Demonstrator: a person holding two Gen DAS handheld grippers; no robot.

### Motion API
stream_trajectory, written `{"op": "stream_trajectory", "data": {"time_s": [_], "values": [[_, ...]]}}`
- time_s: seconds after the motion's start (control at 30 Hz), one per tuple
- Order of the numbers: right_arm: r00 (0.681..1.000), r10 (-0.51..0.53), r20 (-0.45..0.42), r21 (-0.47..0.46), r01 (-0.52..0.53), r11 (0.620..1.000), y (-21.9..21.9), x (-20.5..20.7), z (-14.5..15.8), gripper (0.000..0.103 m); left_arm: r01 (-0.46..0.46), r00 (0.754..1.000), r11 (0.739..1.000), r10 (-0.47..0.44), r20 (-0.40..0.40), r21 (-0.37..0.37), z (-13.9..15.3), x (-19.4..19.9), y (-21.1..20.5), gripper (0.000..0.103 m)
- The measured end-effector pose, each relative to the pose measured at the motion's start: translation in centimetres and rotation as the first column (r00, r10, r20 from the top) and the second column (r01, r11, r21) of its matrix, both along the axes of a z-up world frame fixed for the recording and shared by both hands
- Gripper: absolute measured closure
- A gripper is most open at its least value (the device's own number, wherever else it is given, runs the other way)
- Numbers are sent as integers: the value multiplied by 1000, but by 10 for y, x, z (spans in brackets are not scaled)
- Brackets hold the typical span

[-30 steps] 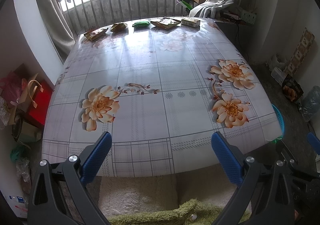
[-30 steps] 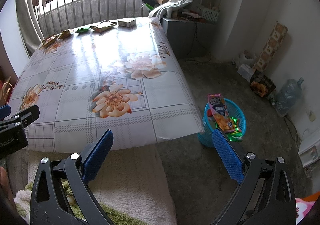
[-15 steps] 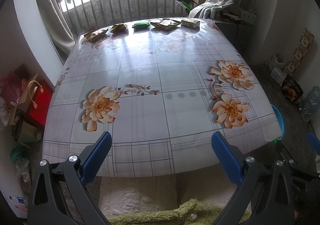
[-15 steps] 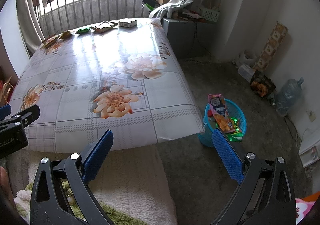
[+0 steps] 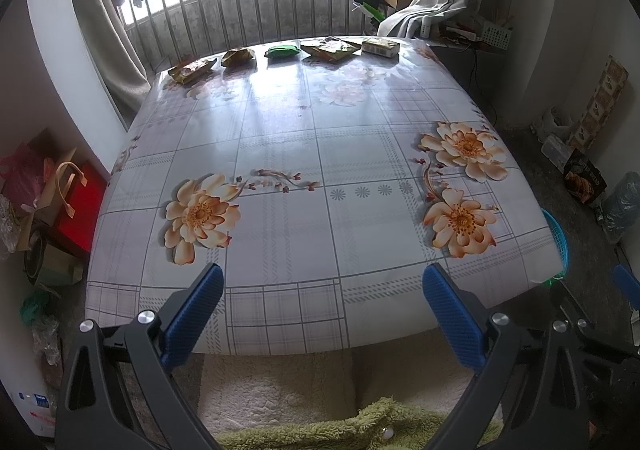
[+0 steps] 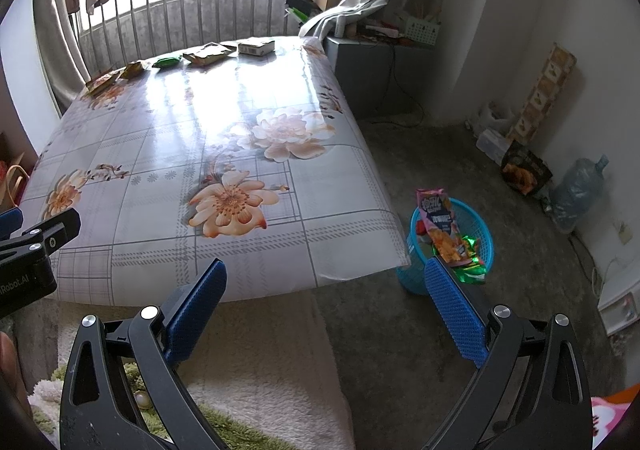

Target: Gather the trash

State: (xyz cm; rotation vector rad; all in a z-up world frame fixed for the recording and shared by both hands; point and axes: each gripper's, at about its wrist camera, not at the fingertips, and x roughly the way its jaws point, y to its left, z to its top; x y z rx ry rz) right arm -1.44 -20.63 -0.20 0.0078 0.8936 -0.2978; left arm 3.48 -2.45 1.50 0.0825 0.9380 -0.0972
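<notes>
1. Five pieces of trash lie in a row at the far edge of the table, by the railing: a yellow wrapper, a crumpled wrapper, a green packet, a flat brown wrapper and a small box.
2. Both grippers hang at the near edge, well apart from the row.
3. The left gripper is wide open and holds nothing; the right gripper likewise.
4. A good reach likely crosses the whole table, with the jaws kept low and level over one item.
5. The blue basket stands on the floor beside the table's right corner and already holds wrappers.
</notes>
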Motion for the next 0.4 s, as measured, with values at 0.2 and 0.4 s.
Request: {"op": "stream_trajectory", "data": {"time_s": [0.2,0.4], "values": [[1000,-1,-1,0,1,1000,0,0,0,8,-2,1000,1000,2,-6,-1,1,1,1,5],[1000,0,0,1,0,1000,0,0,0,8,-4,1000,1000,4,-16,-4,3,3,2,5]]}}
